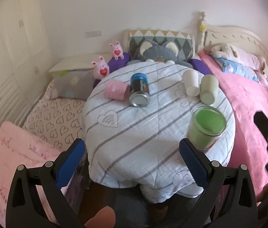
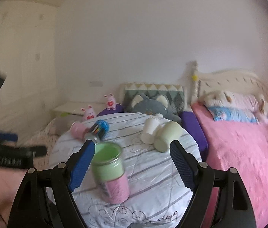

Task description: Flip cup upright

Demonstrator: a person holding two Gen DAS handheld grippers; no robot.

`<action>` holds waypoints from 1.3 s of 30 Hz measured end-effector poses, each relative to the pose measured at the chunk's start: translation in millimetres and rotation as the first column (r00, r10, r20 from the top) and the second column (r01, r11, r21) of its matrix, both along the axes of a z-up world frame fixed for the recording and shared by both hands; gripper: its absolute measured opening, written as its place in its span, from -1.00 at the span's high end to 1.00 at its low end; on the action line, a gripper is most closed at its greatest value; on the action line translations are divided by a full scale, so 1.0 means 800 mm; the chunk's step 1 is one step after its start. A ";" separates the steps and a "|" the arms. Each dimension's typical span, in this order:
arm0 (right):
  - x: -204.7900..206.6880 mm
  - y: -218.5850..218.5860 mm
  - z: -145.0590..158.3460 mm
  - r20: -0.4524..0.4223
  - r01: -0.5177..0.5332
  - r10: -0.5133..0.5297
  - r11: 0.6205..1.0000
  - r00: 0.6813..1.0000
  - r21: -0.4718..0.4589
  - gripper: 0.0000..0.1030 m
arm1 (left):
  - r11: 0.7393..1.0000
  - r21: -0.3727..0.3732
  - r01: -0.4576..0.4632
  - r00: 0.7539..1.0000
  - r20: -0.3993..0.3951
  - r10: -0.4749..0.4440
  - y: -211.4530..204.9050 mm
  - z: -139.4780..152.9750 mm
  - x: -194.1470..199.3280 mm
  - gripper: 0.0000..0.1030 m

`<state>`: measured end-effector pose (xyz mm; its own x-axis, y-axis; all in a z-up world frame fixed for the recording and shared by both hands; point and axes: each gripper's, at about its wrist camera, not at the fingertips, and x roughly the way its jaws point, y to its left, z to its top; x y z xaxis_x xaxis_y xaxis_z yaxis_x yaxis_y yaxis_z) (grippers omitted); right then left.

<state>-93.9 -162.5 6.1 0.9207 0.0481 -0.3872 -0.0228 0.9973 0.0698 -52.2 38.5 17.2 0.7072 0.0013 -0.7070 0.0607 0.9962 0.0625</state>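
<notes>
Both the left gripper (image 1: pixel 132 163) and right gripper (image 2: pixel 132 163) are spread wide, empty. Green-and-pink glass cup (image 2: pixel 111 172) stands upright; 4 cups lie tipped behind. Risk: a reach past knocks it over on the soft striped quilt (image 1: pixel 134 133).

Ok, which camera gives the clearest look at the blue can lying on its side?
The left wrist view: the blue can is sharp there, its silver end facing the camera, beside the pink cup. In the right wrist view it is blurred, and the green-lidded jar partly covers it.
</notes>
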 end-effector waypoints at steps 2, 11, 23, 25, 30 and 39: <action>0.008 -0.010 0.002 -0.040 0.022 -0.021 1.000 0.999 0.021 -0.60 | 1.000 0.008 0.016 1.000 0.011 -0.016 -0.009 0.003 -0.001 -0.95; 0.008 -0.018 -0.019 -0.146 0.033 -0.028 0.999 0.989 0.035 -0.60 | 0.999 0.025 0.047 0.999 0.010 -0.047 -0.031 0.002 -0.009 -0.95; 0.007 -0.010 -0.016 -0.154 -0.002 0.011 0.998 0.988 0.062 -0.60 | 1.000 0.023 0.000 1.000 -0.007 0.000 -0.016 -0.004 -0.016 -0.95; 0.007 -0.008 -0.017 -0.155 -0.010 0.021 0.998 0.988 0.069 -0.60 | 1.000 0.026 -0.006 1.000 -0.014 0.007 -0.013 -0.006 -0.016 -0.95; 0.009 -0.005 -0.022 -0.169 -0.017 0.029 0.997 0.985 0.077 -0.60 | 1.000 0.021 -0.014 1.000 -0.022 0.015 -0.008 -0.008 -0.016 -0.95; 0.010 -0.006 -0.023 -0.173 -0.016 0.030 0.996 0.984 0.083 -0.60 | 1.000 0.021 -0.019 0.999 -0.031 0.019 -0.005 -0.012 -0.017 -0.95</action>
